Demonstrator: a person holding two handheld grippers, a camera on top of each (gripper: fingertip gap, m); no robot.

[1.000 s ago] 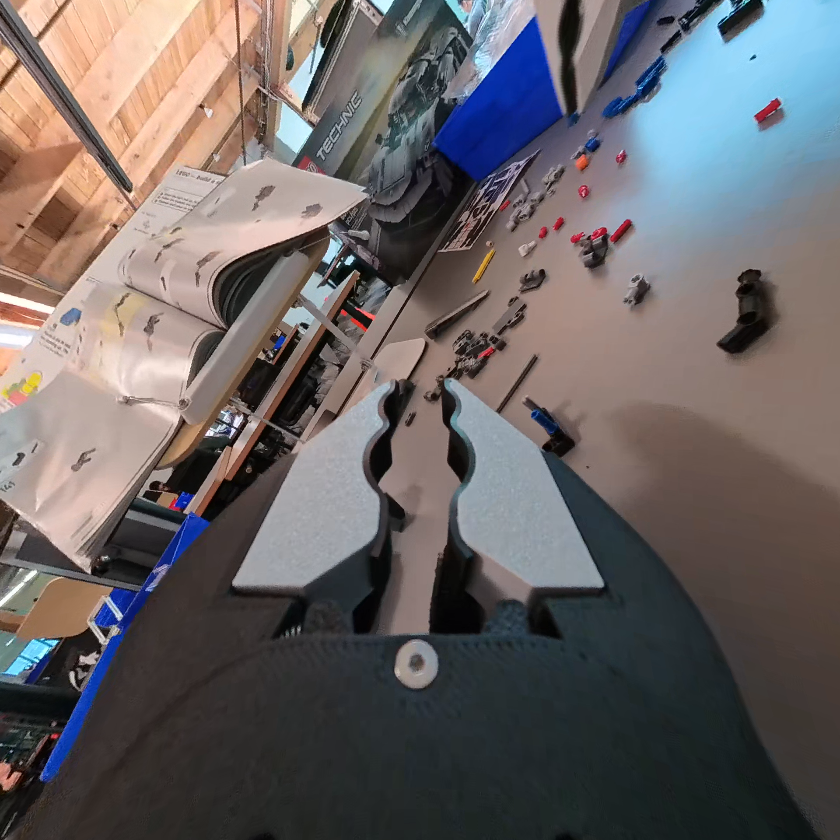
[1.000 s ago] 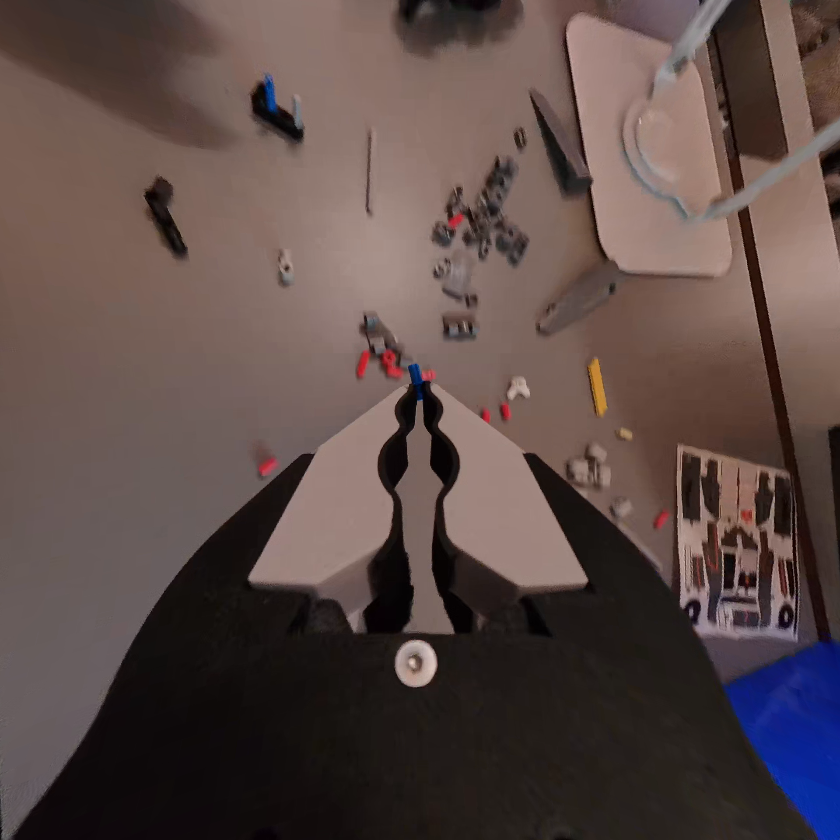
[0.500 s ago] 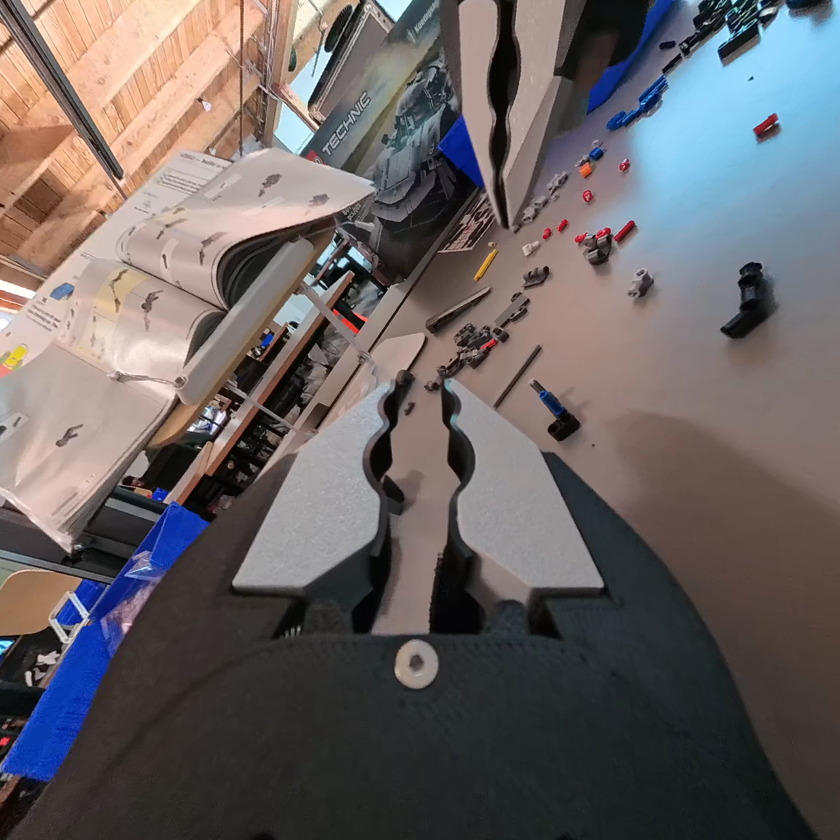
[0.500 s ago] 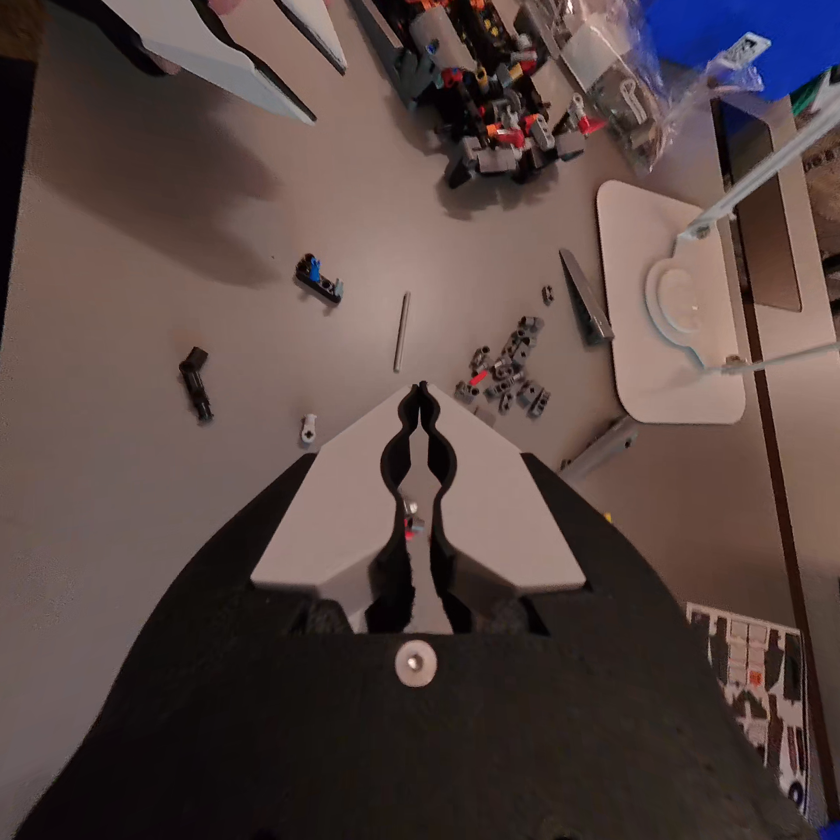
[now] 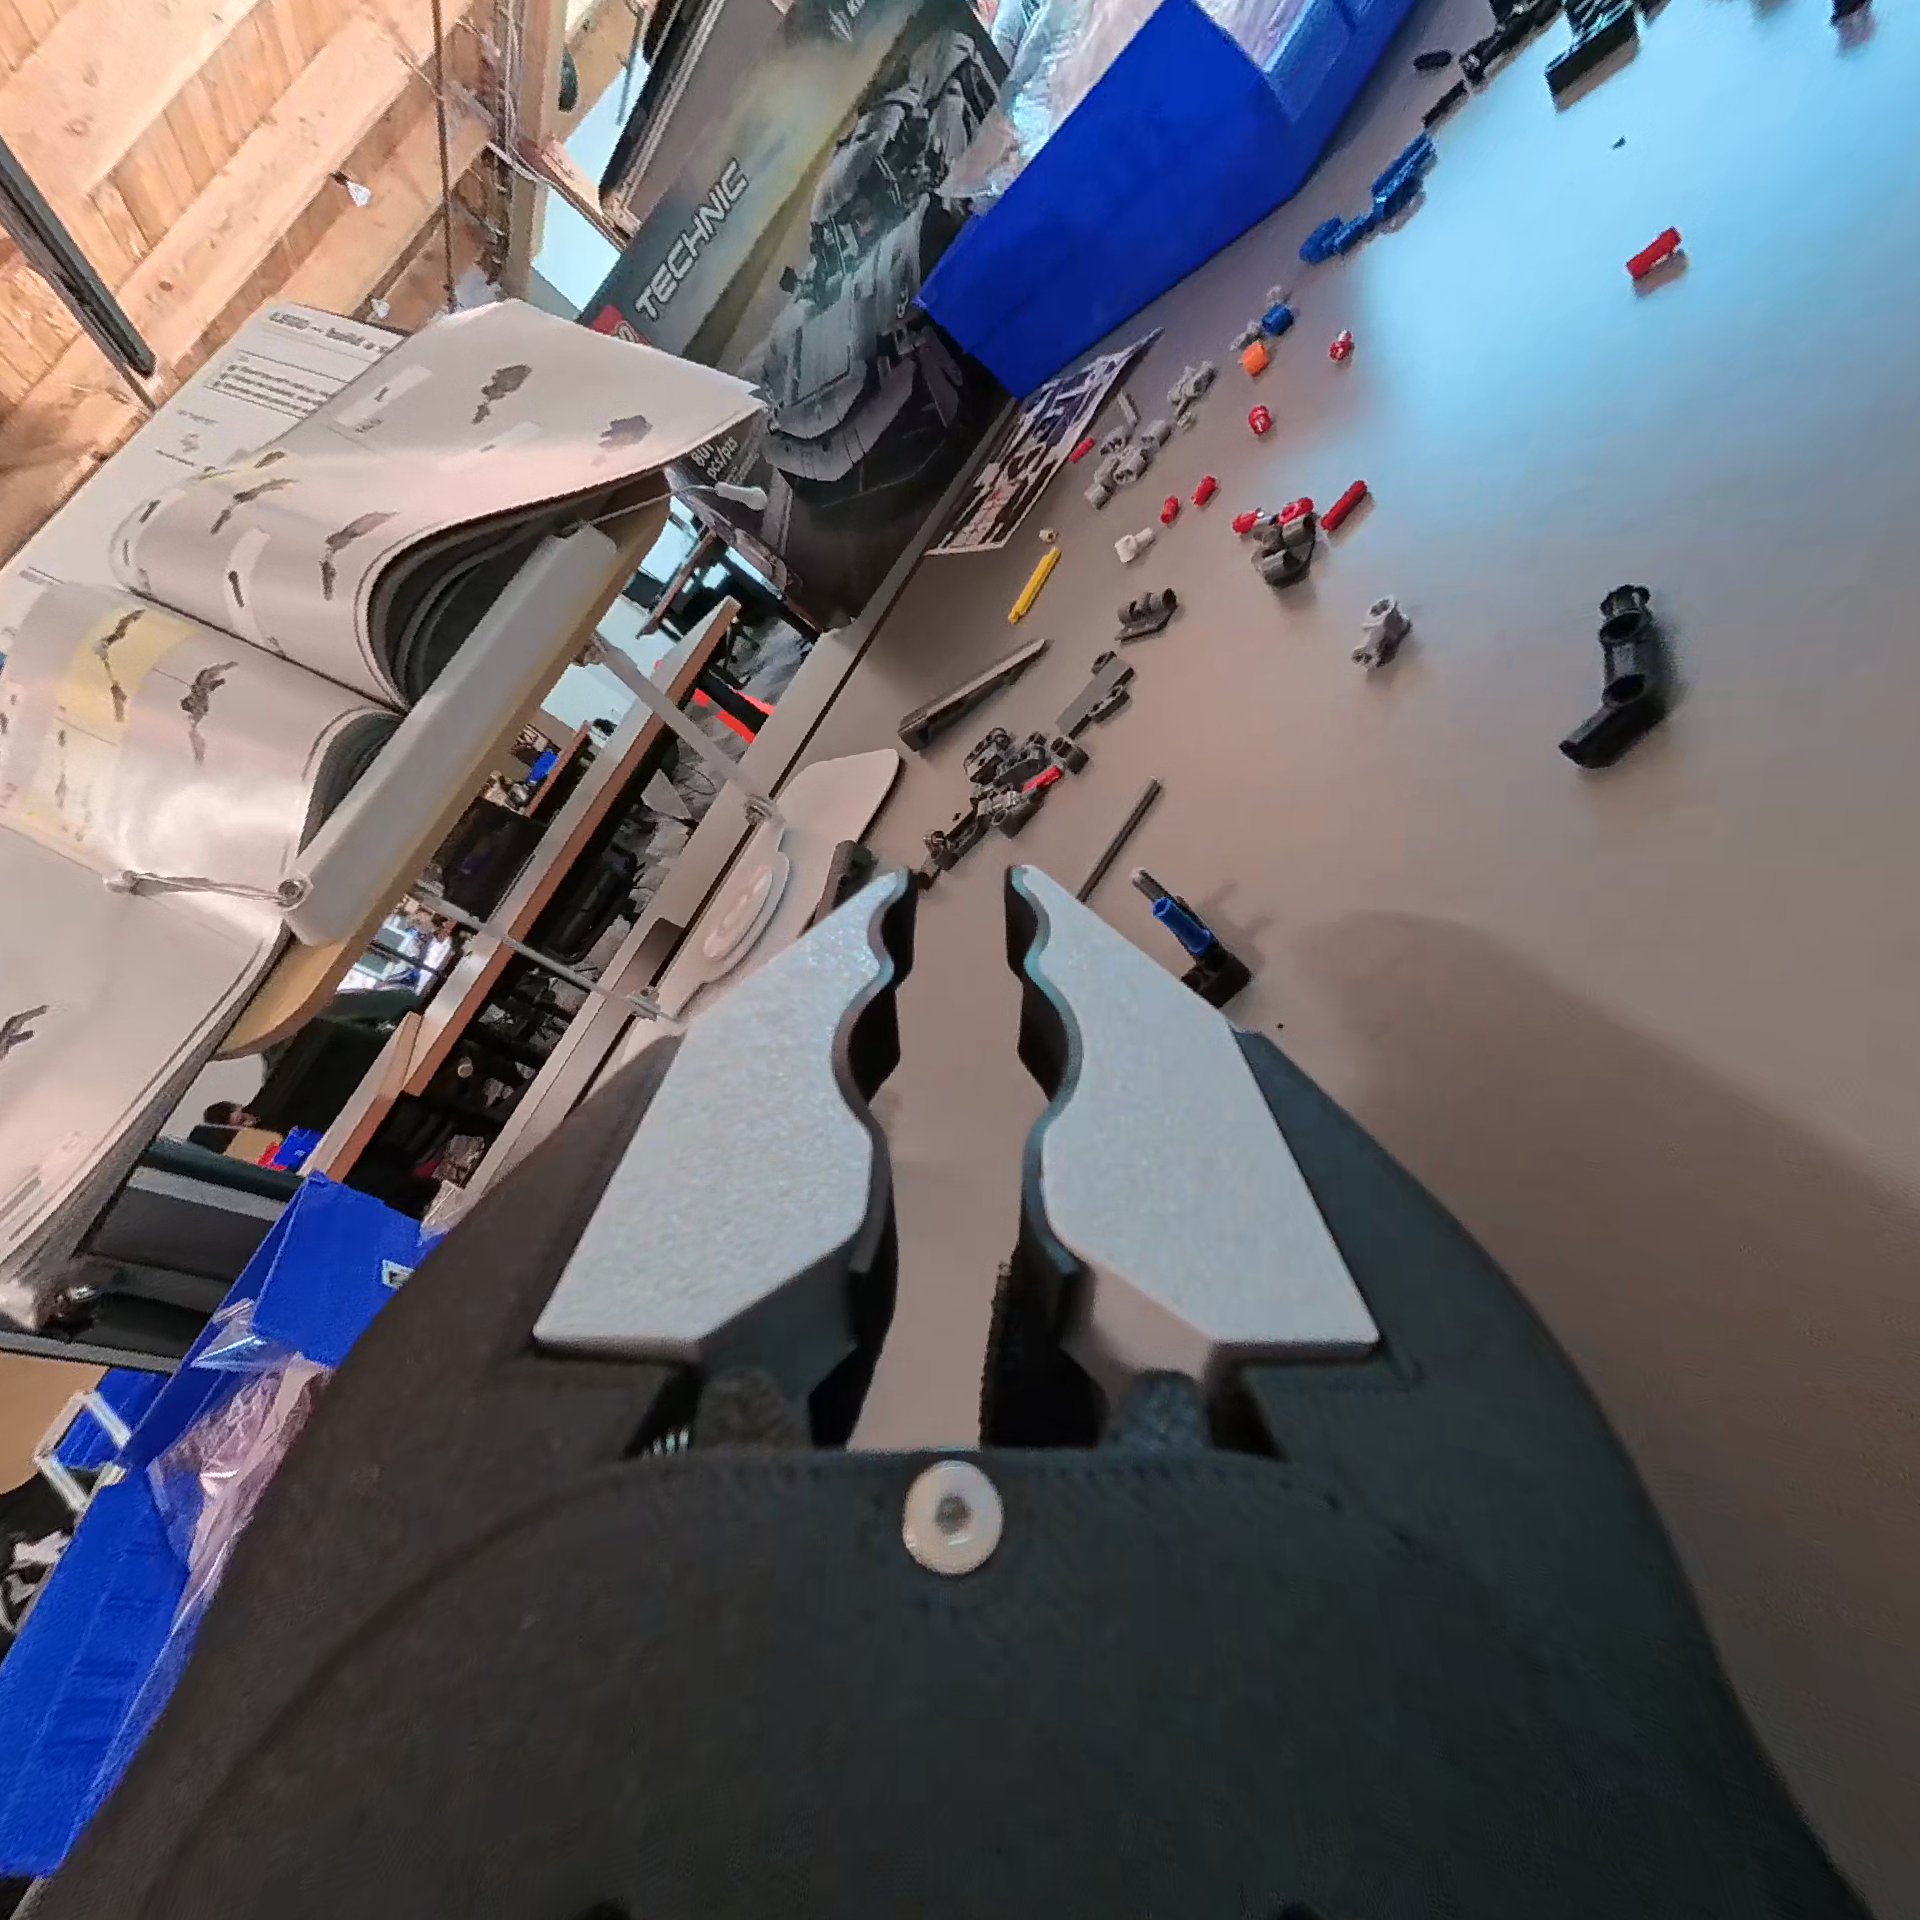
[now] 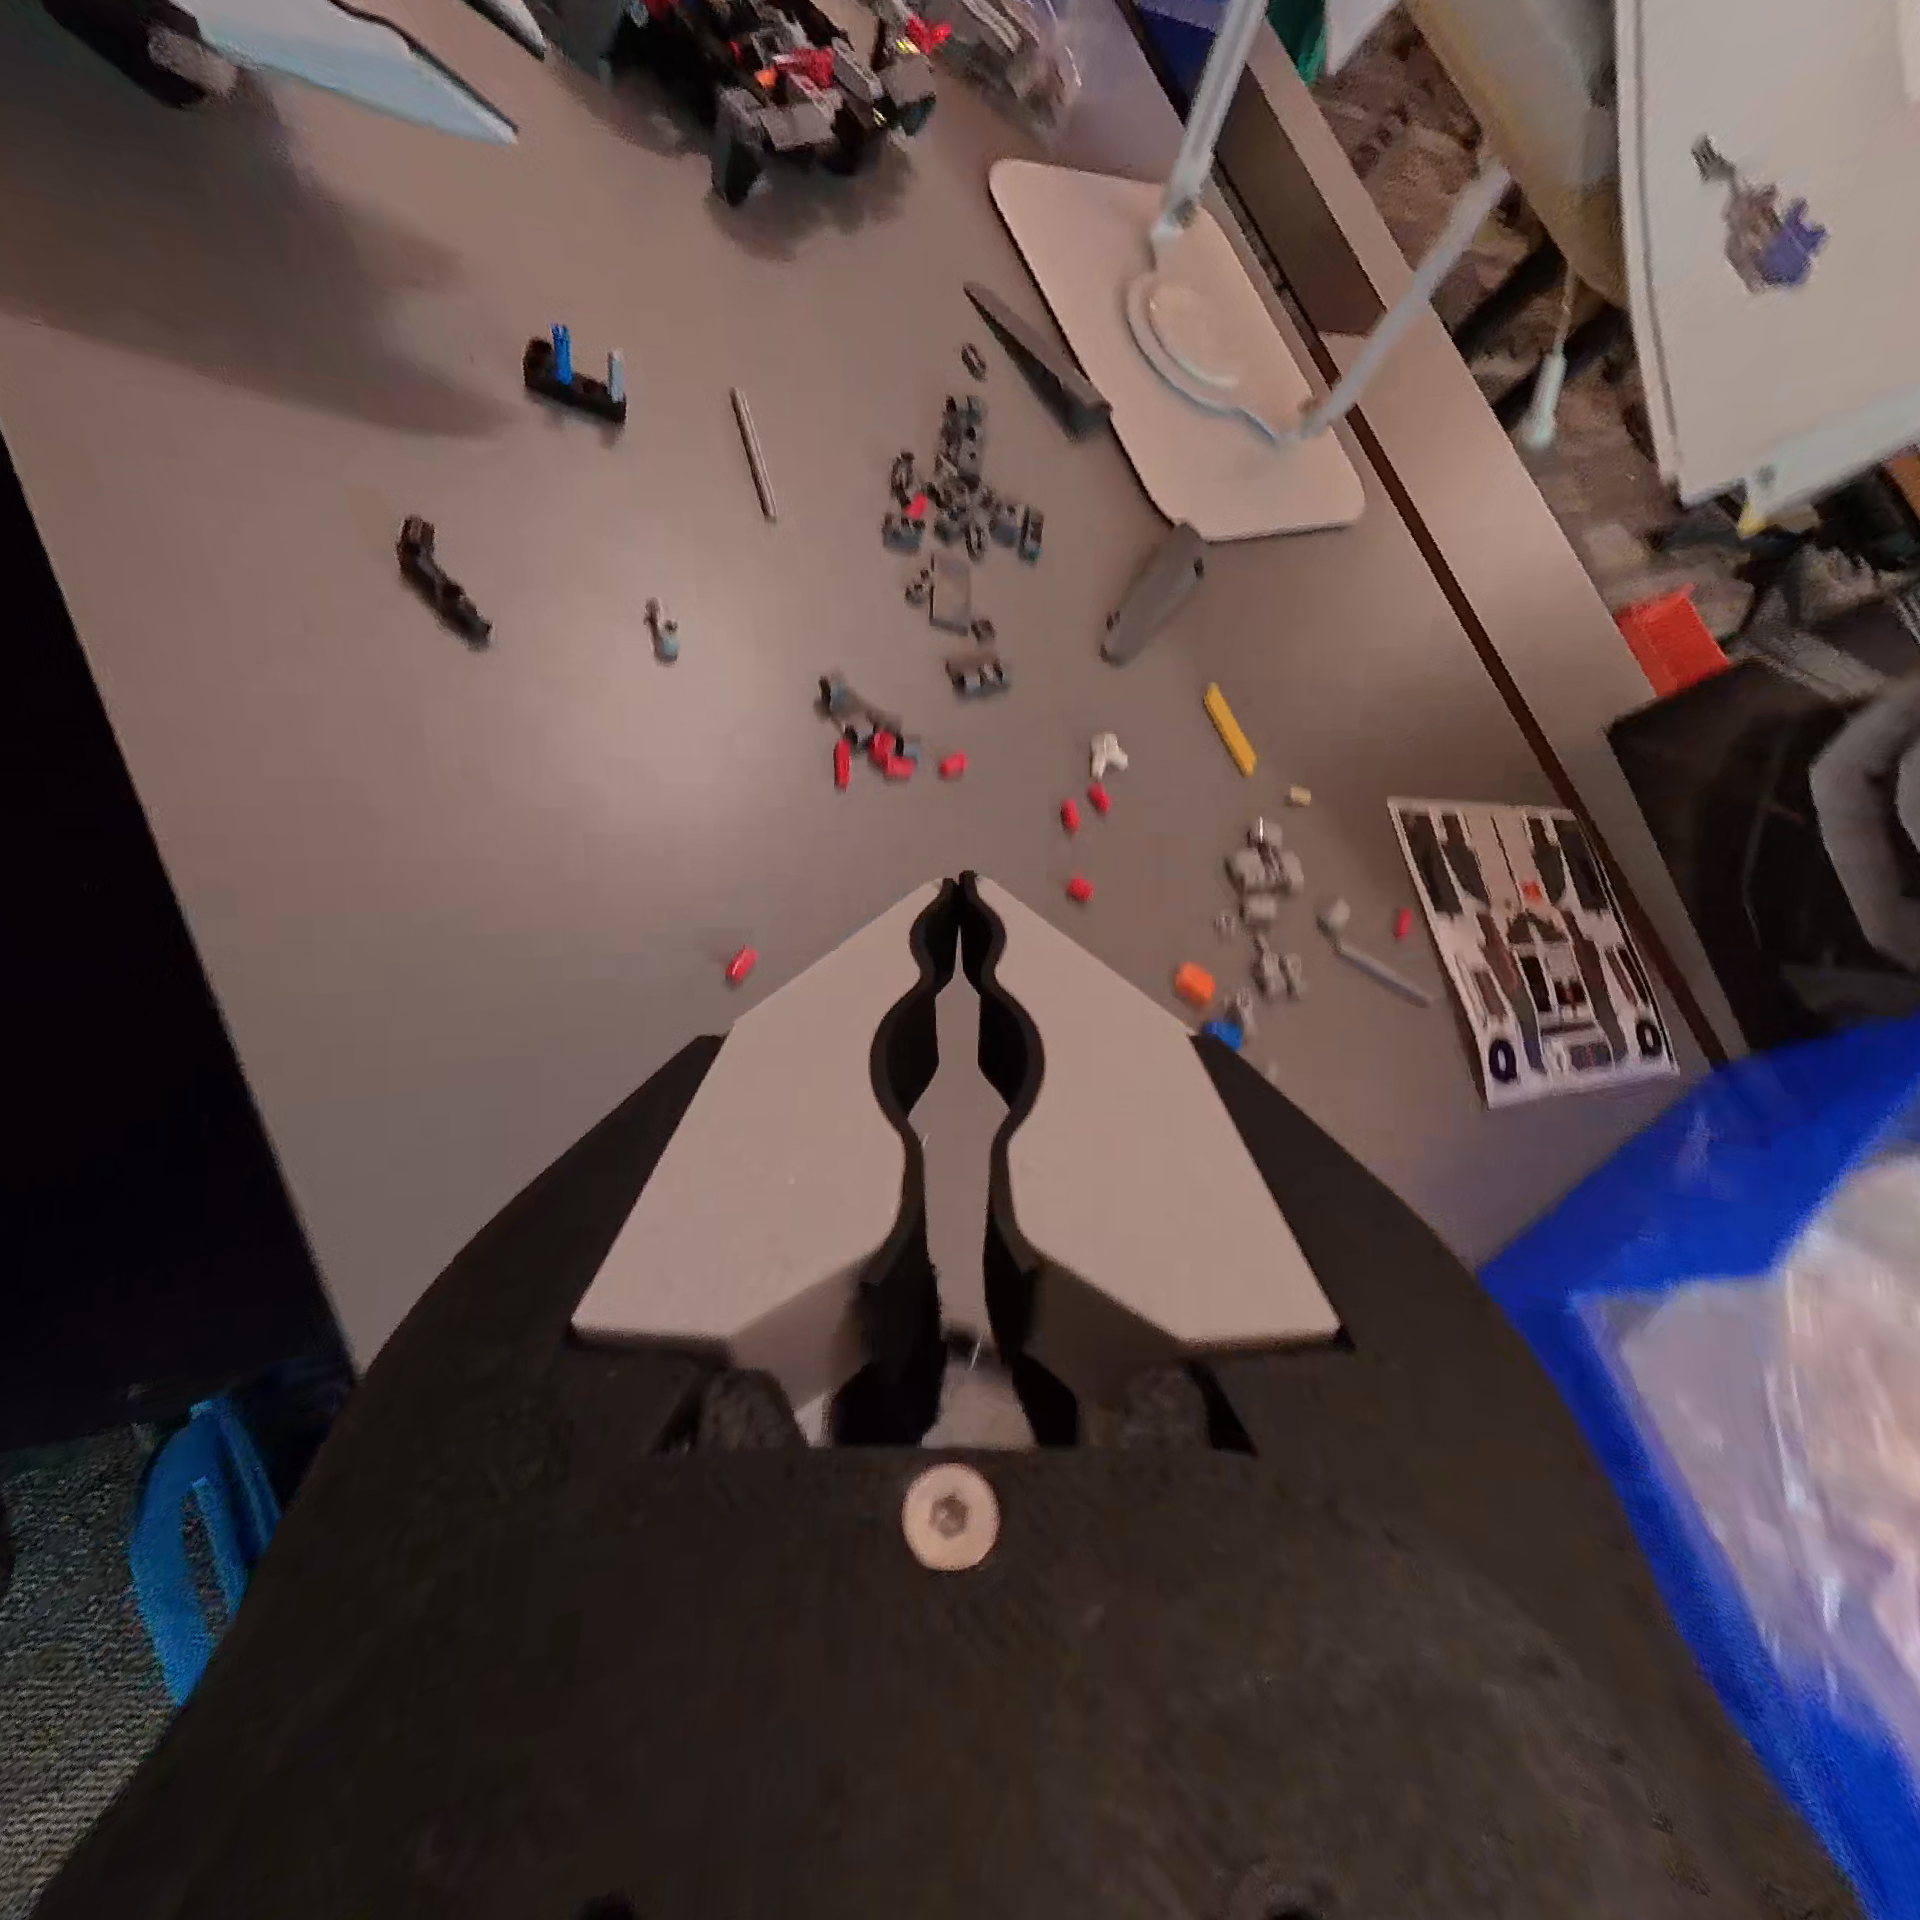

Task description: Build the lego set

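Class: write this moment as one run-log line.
left gripper: open, empty, low over table | right gripper: shut, empty, above red pins

Black textured tongs (image 5: 961, 883) body, 2 grey wavy-edged fingers (image 5: 748, 1122), apparently 1 silver screw (image 5: 952, 1517)

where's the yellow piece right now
In the right wrist view the yellow bar lies right of the white connector, between the grey wedge and the sticker sheet.

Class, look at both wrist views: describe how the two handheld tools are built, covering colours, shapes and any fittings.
Both look alike. The left tool and right tool each have two pale grey wedge-shaped fingers with wavy black inner edges, set in a broad, rounded, textured black body with one silver screw at its centre. No cables or sleeves show.
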